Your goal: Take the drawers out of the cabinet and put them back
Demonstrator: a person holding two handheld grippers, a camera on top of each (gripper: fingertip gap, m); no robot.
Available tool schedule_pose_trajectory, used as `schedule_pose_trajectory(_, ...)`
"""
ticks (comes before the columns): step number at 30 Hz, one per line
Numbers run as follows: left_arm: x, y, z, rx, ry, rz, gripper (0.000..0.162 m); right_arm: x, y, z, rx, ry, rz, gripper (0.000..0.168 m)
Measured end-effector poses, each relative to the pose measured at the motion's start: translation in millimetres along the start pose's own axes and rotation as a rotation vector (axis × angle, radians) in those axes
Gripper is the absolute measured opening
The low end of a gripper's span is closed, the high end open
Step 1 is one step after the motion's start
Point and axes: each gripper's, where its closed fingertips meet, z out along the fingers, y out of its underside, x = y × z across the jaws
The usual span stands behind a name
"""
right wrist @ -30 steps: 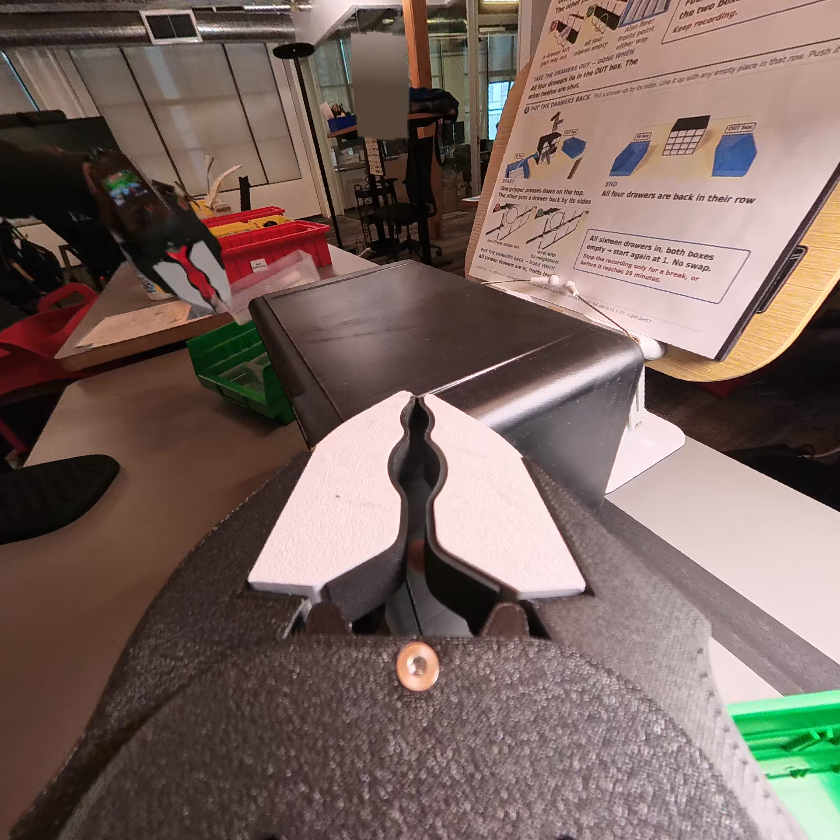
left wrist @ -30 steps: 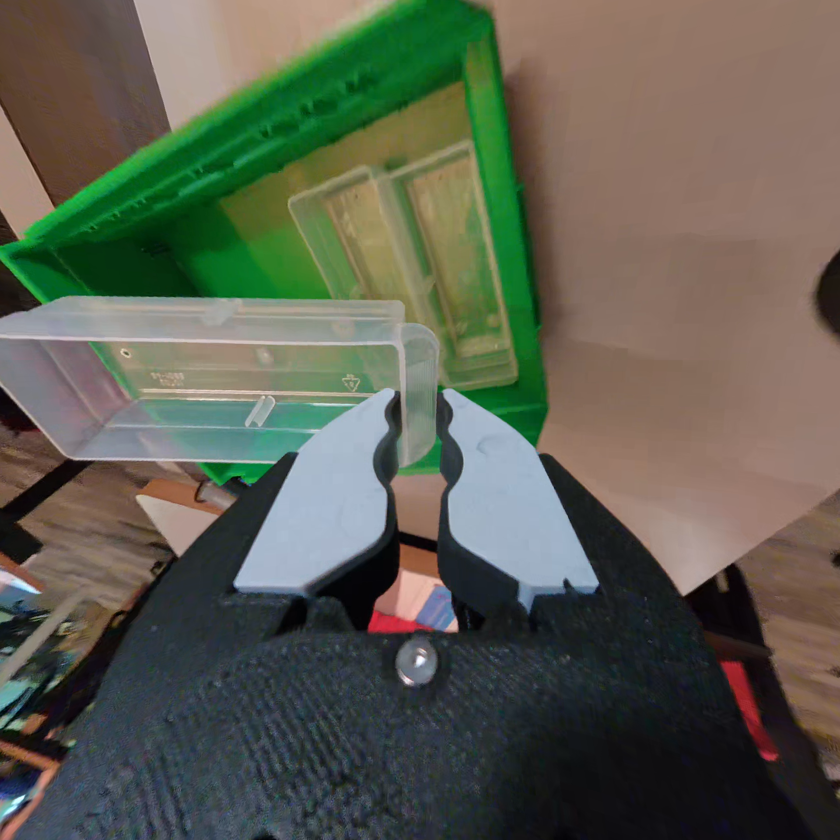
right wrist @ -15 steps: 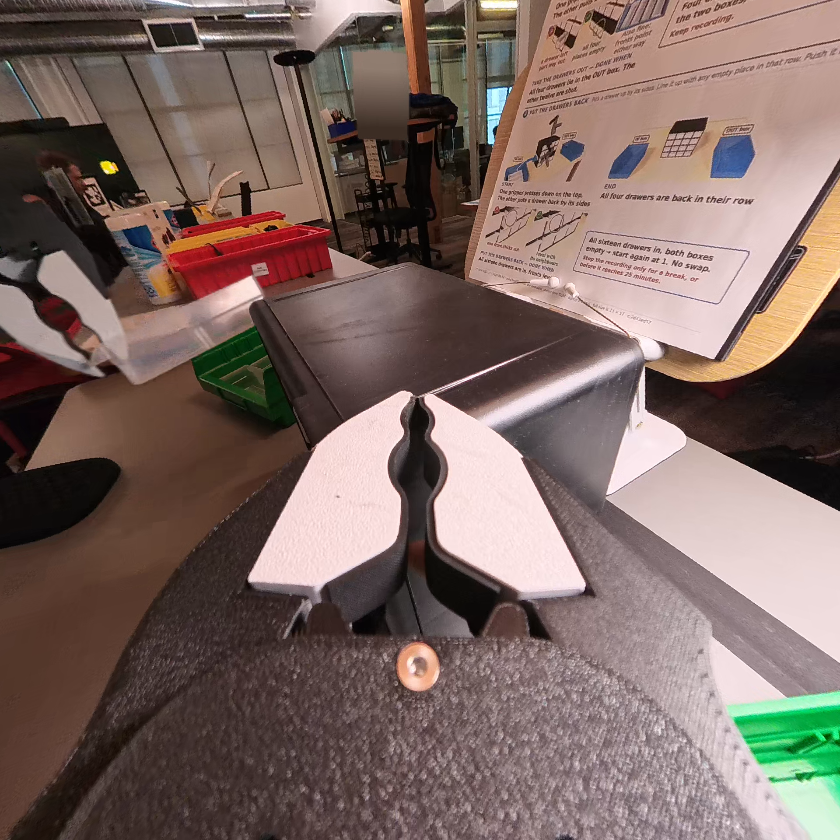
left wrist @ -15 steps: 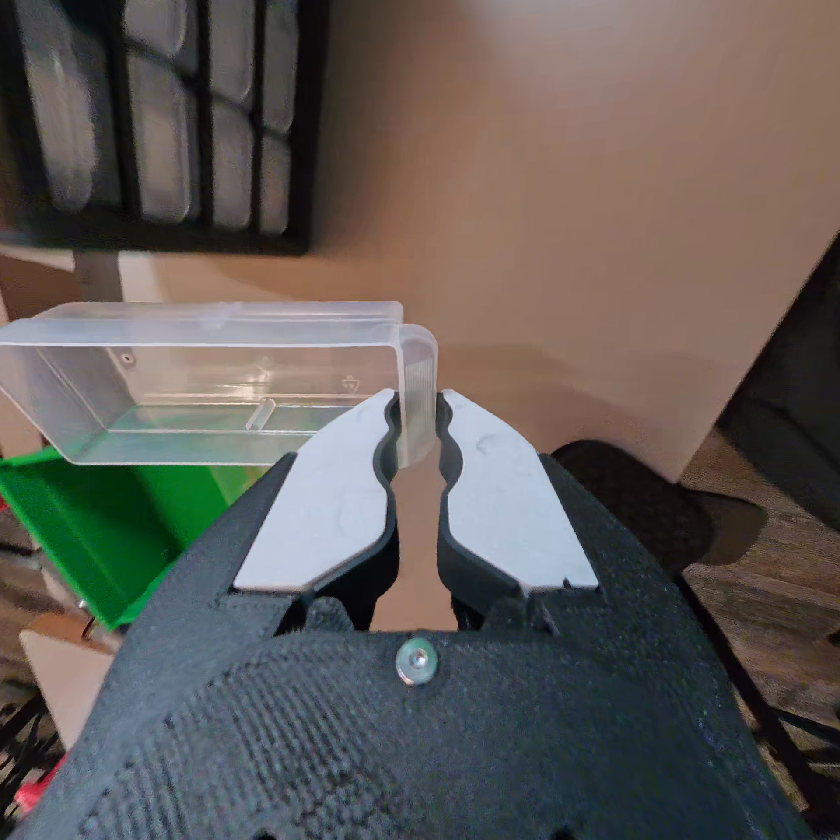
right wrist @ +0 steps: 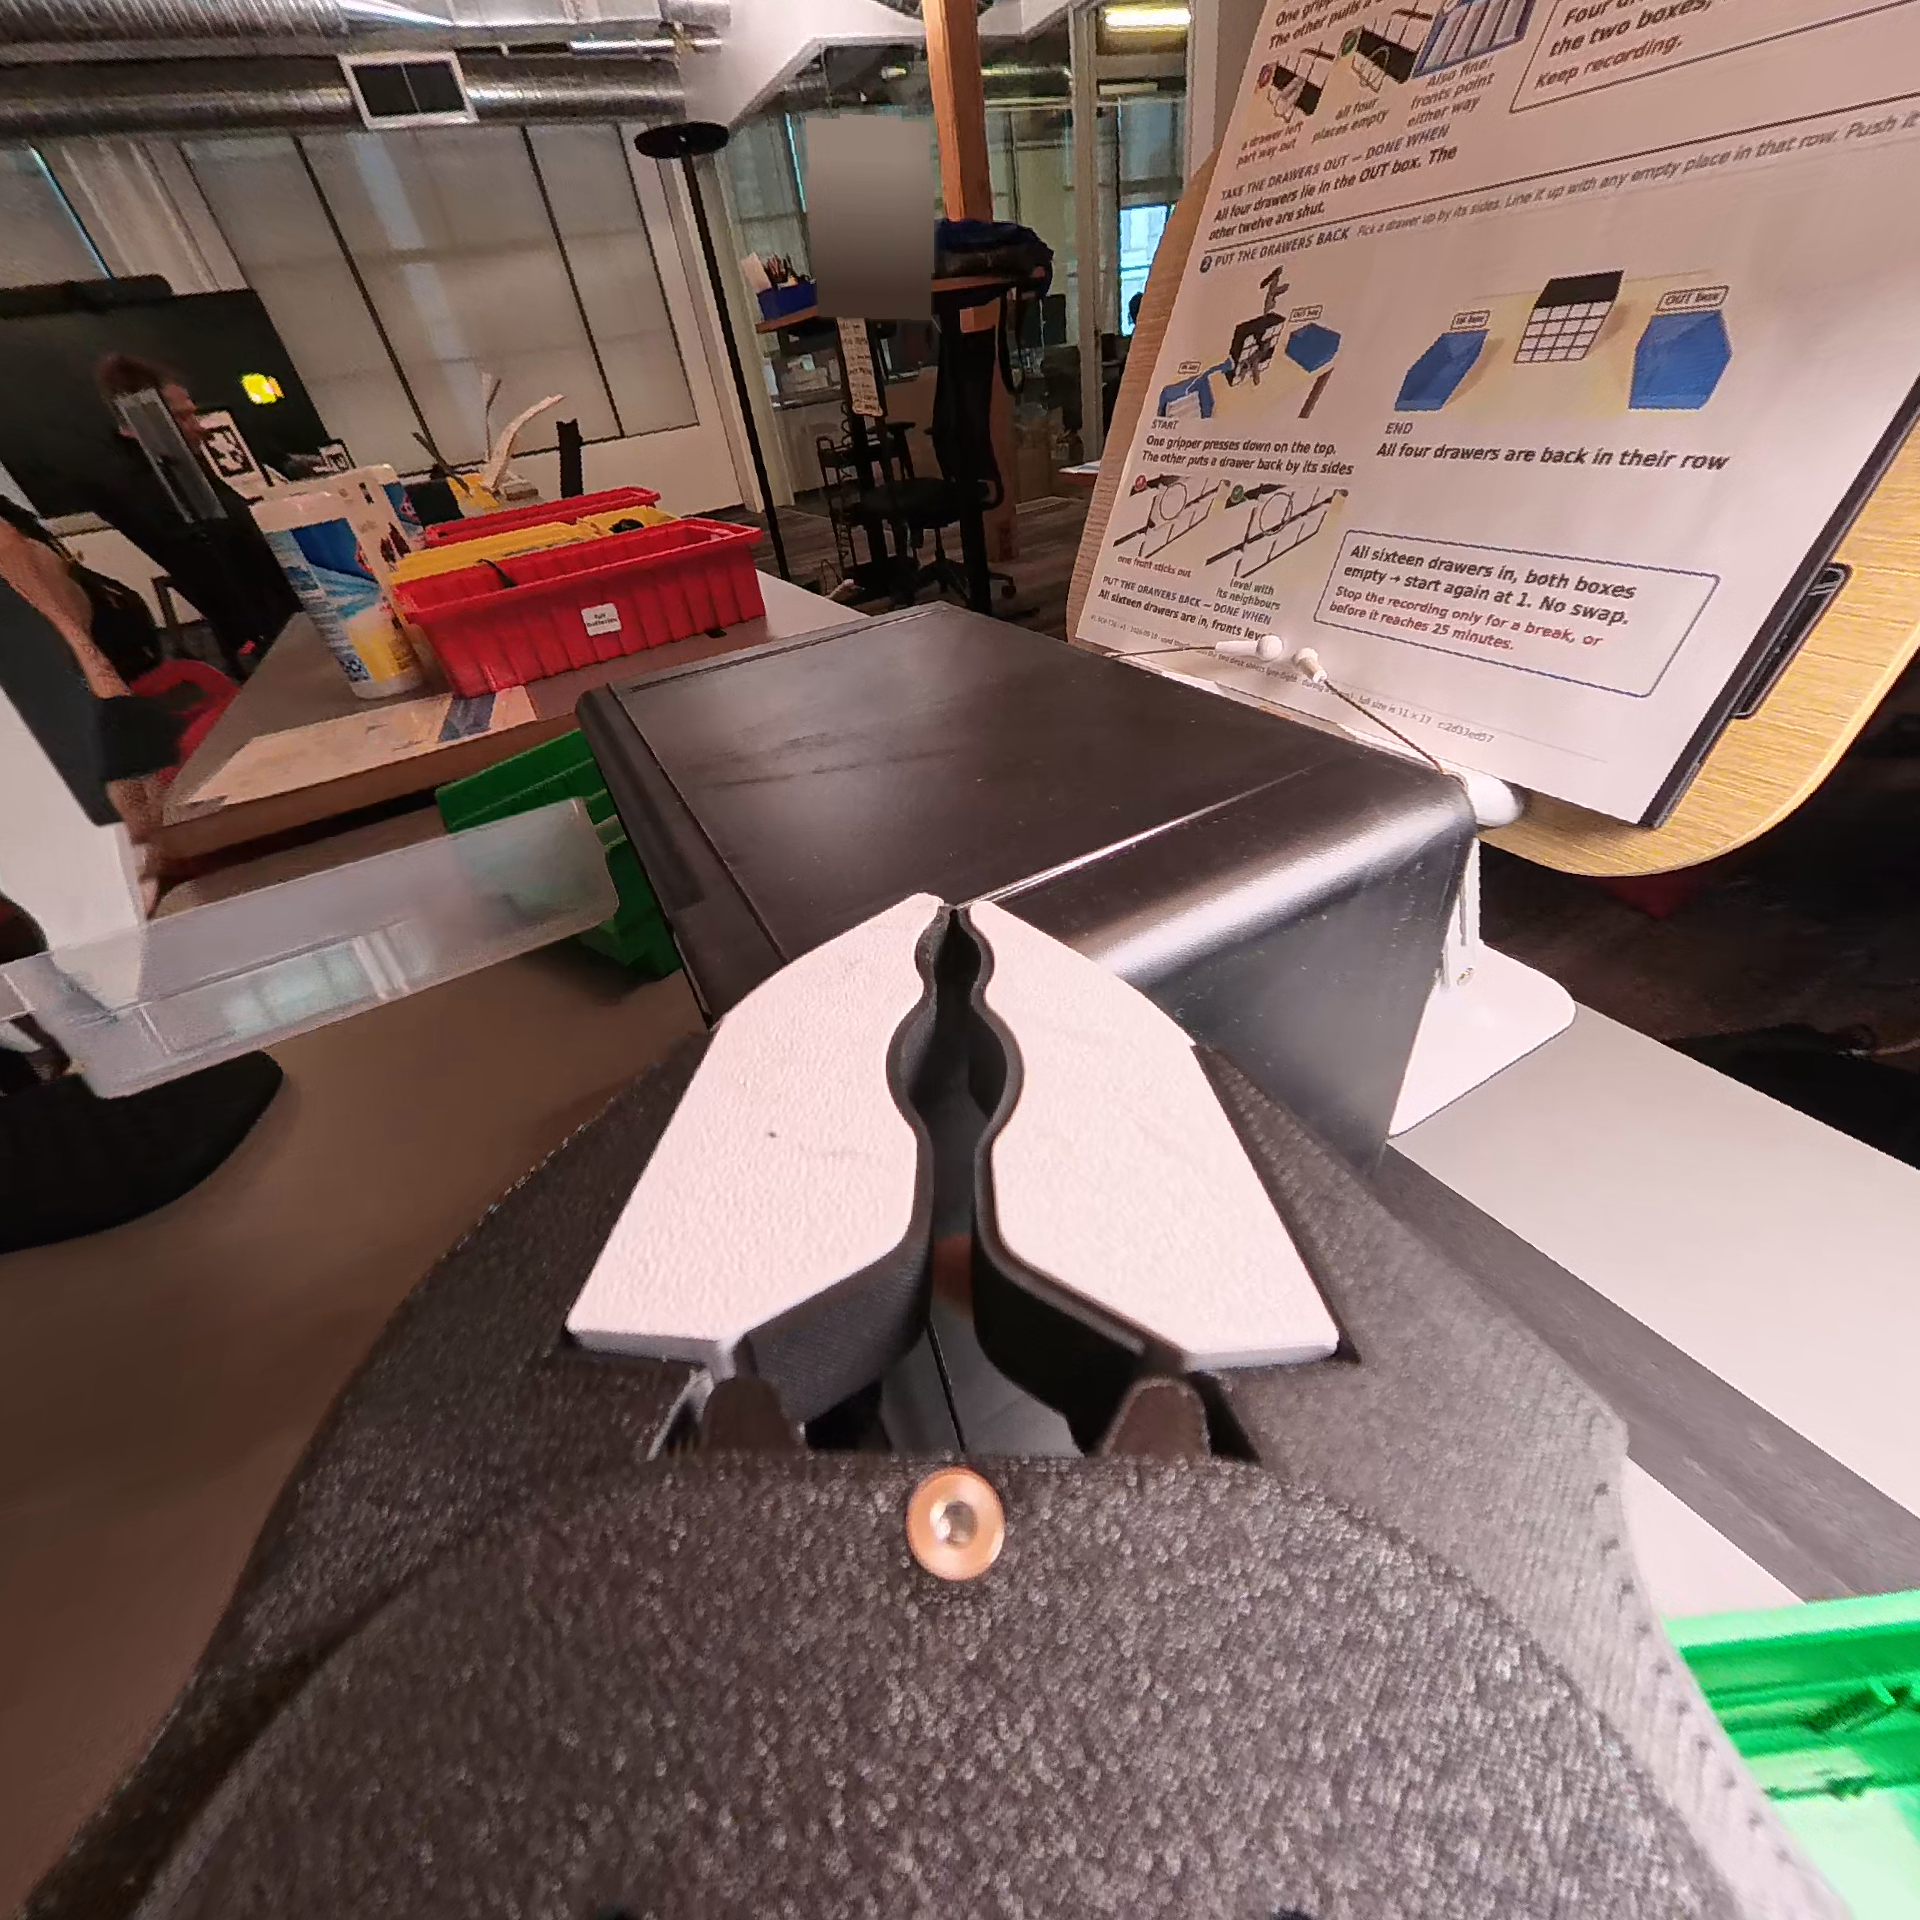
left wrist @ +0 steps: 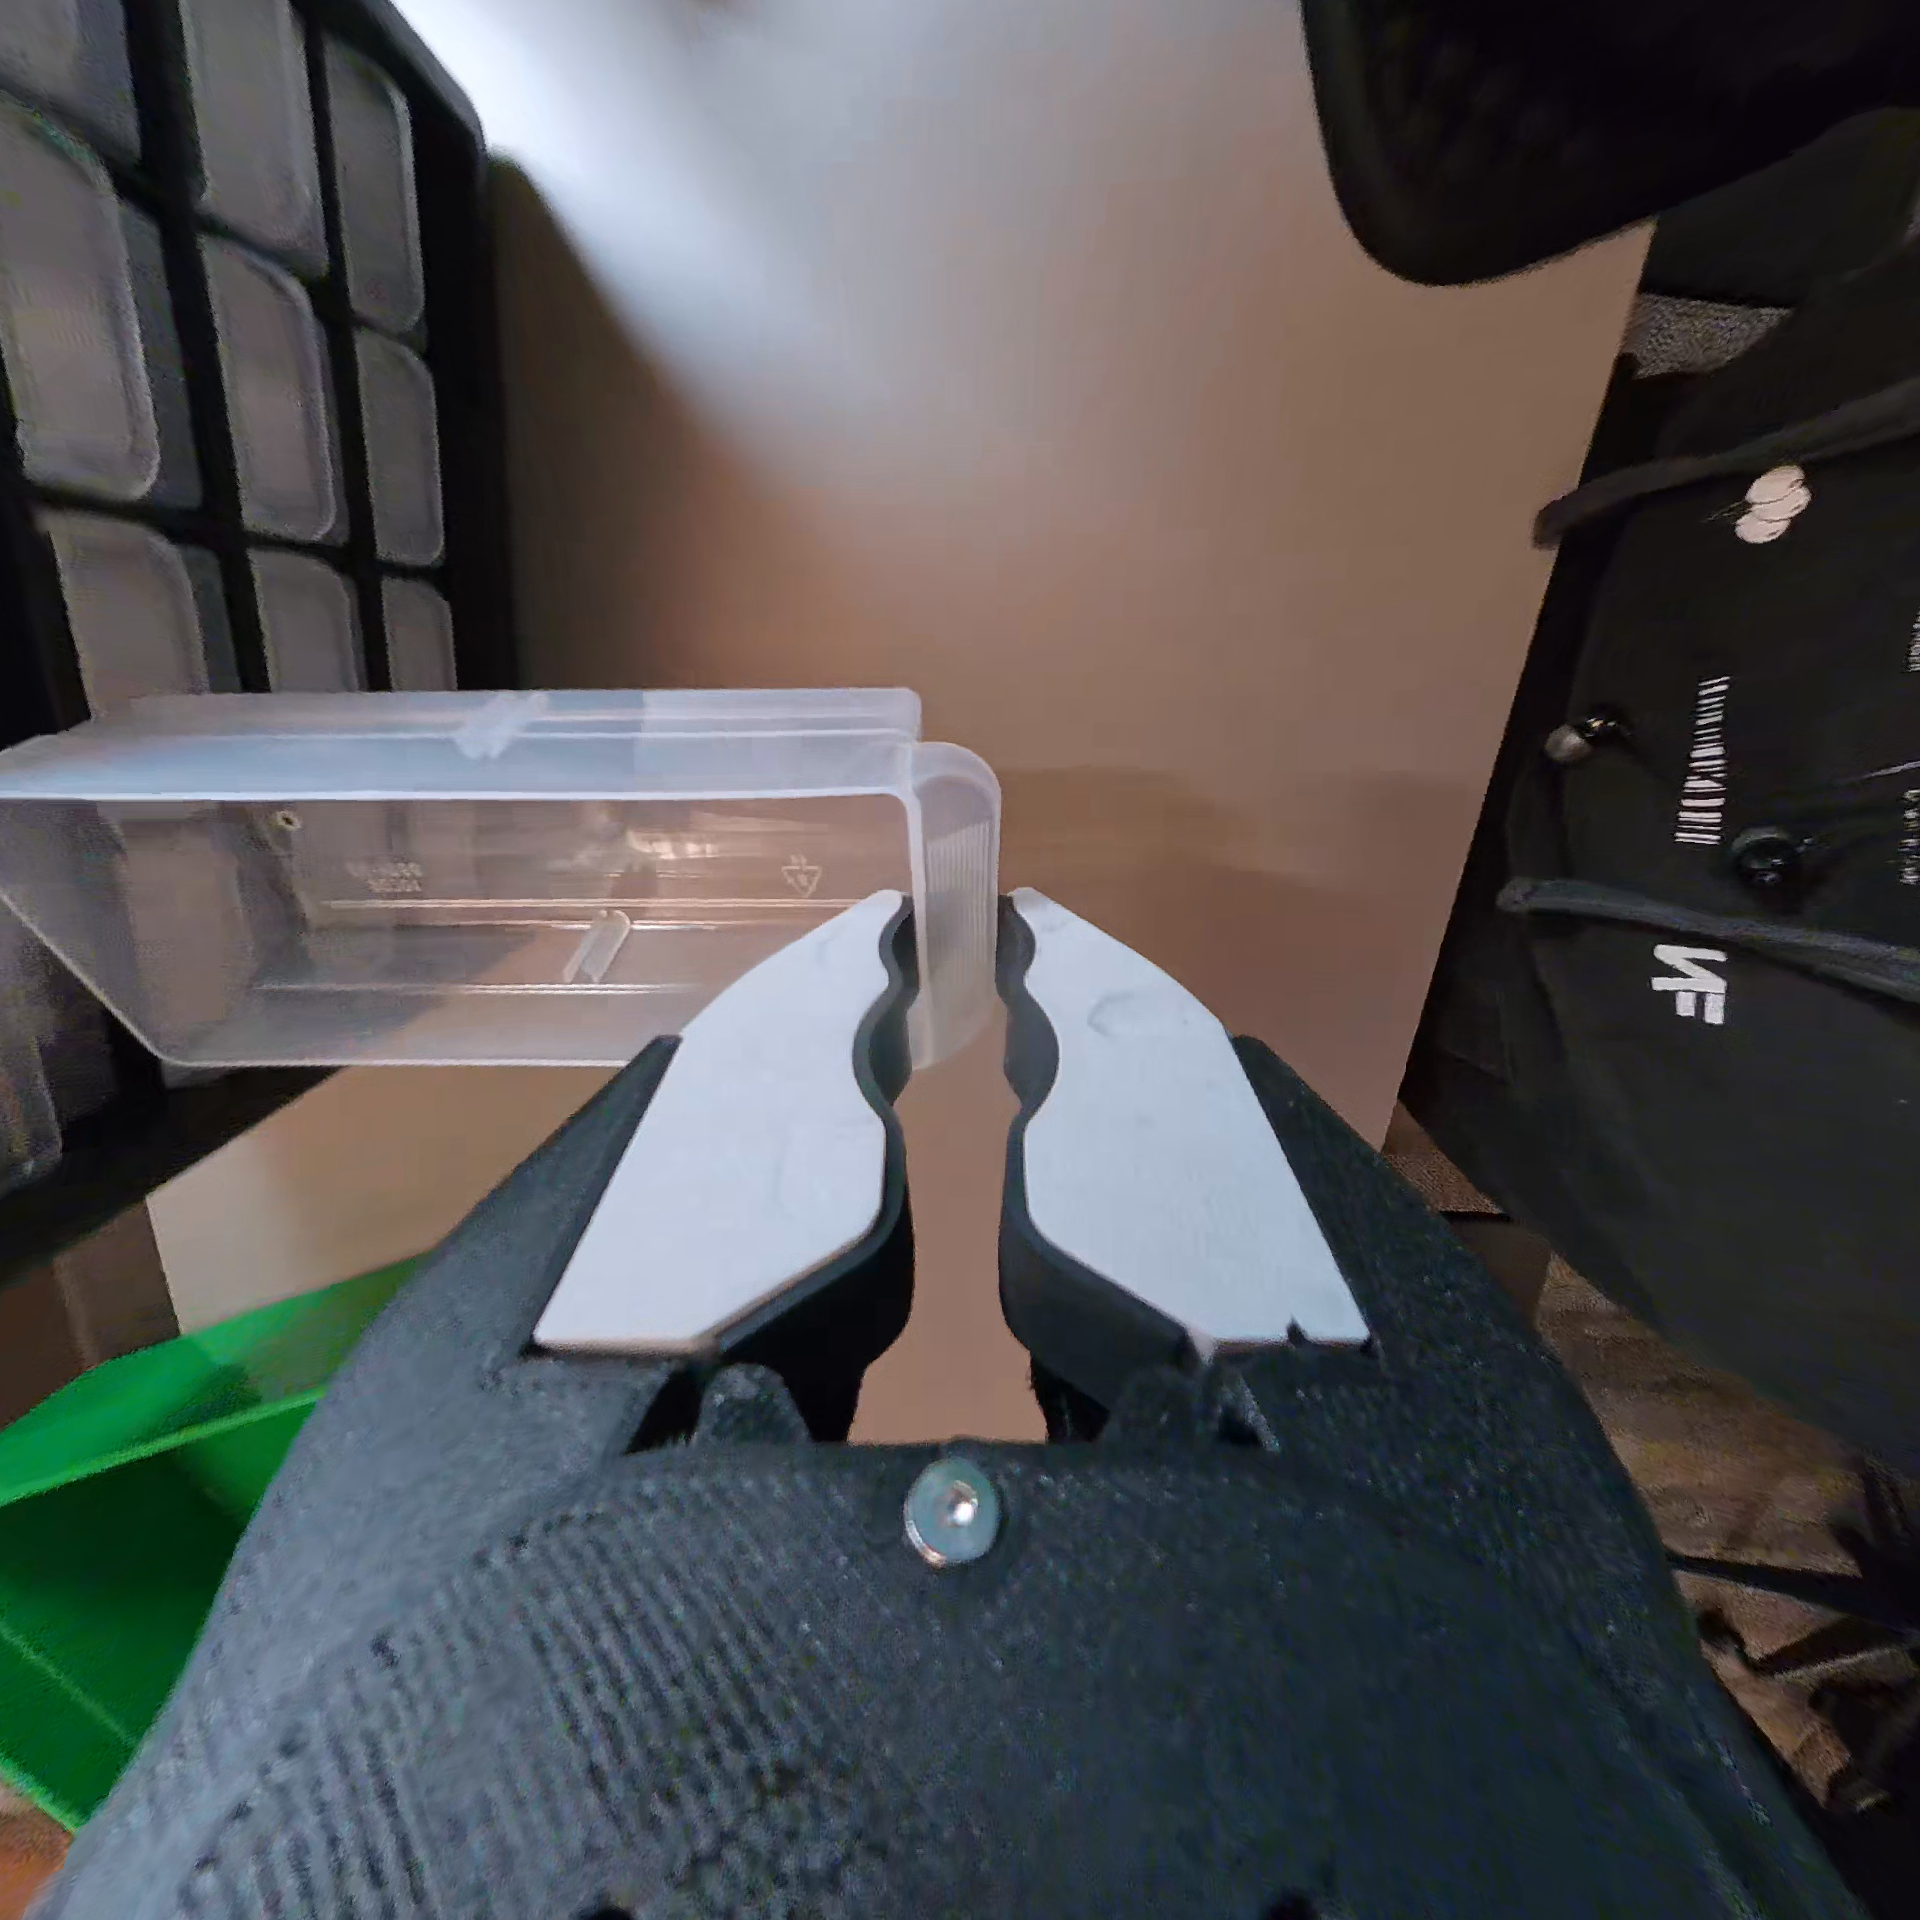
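Note:
My left gripper (left wrist: 956, 914) is shut on the handle tab of a clear plastic drawer (left wrist: 457, 883) and holds it in the air, its body stretching to the left. The black cabinet (left wrist: 218, 312) with several clear drawers in its grid fills the upper left of the left wrist view. In the right wrist view my right gripper (right wrist: 954, 914) is shut and empty, its tips resting on the black cabinet's top (right wrist: 935, 748). The held drawer (right wrist: 312, 935) also shows there at the left, in front of the cabinet.
A green bin (left wrist: 114, 1486) lies low at the left; another green bin (right wrist: 561, 790) stands left of the cabinet, and one (right wrist: 1829, 1725) at the lower right. An instruction board (right wrist: 1507, 416) leans behind the cabinet. Red bins (right wrist: 582, 603) sit on a far table. A dark jacket (left wrist: 1714, 831) is at the right.
My left gripper has carried the clear drawer away from the green bin toward the cabinet front, which now looms larger. The right gripper has stayed on the cabinet top.

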Motion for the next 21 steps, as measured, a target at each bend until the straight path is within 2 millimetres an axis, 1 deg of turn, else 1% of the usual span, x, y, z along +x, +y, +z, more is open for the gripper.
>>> schedule_pose_trajectory(5, 2, -15, 2, -0.058, 0.028, 0.069, 0.014, 0, 0, 0, 0.002, 0.000, 0.002, 0.000)
schedule_pose_trajectory(10, -8, -23, 3, -0.144, 0.026, 0.104, 0.014, 0, 0, 0, 0.001, -0.002, 0.000, 0.000)
schedule_pose_trajectory(16, -22, -21, 6, -0.274, -0.008, 0.131, 0.014, 0, 0, -2, -0.002, -0.010, 0.000, 0.000)
schedule_pose_trajectory(21, -28, -15, 6, -0.378, -0.033, 0.108, 0.014, 0, 0, -3, 0.001, -0.018, 0.004, 0.000)
